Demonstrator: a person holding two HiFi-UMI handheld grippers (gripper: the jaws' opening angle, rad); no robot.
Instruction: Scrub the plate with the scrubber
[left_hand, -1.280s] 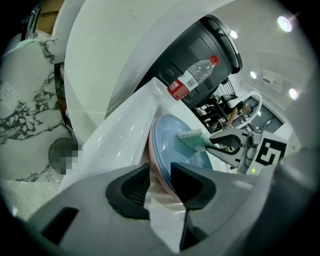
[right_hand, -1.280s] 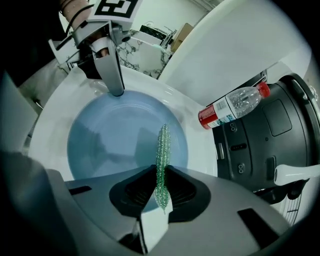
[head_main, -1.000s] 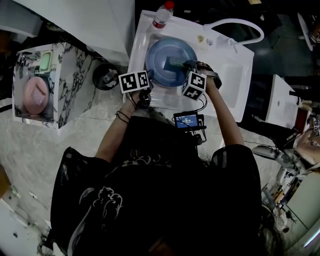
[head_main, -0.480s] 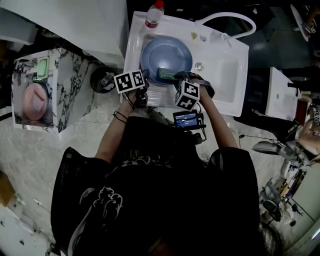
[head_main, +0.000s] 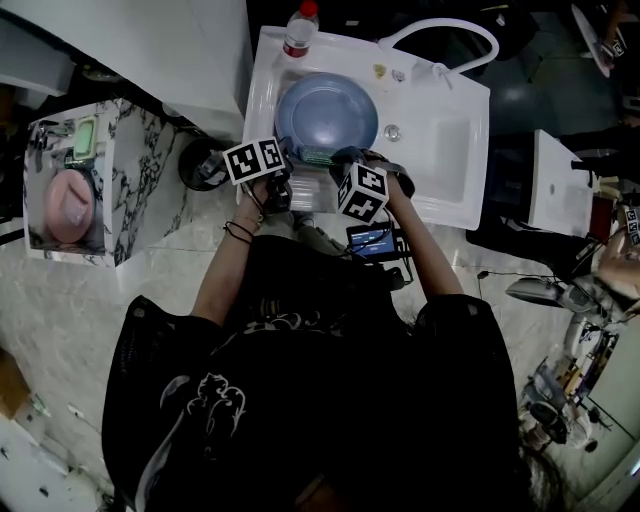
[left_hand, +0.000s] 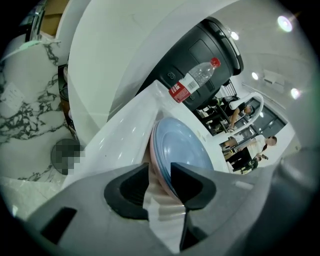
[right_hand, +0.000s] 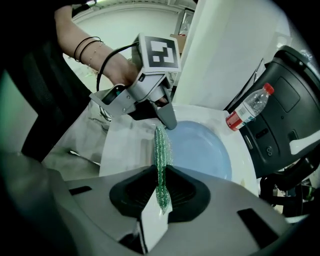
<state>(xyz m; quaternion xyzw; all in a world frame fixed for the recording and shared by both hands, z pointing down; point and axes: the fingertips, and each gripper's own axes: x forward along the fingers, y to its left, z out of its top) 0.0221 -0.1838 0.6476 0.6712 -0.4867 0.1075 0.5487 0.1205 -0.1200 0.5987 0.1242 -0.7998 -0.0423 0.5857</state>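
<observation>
The left gripper (left_hand: 161, 175) has its jaws clenched on the near rim of the blue plate (head_main: 325, 112), which sits in the white sink (head_main: 452, 190). The right gripper (right_hand: 162, 176) jaws grasp the green scrubber (right_hand: 161, 147) edge-on at that same rim, just beside the left jaws.

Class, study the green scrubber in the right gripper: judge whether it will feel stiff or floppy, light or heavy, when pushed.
The scrubber is probably light: it is a thin mesh sheet, edge-on in the right gripper. It stands straight past the jaws, so likely springy, not limp. Its rough-looking mesh should drag on the plate.
</observation>
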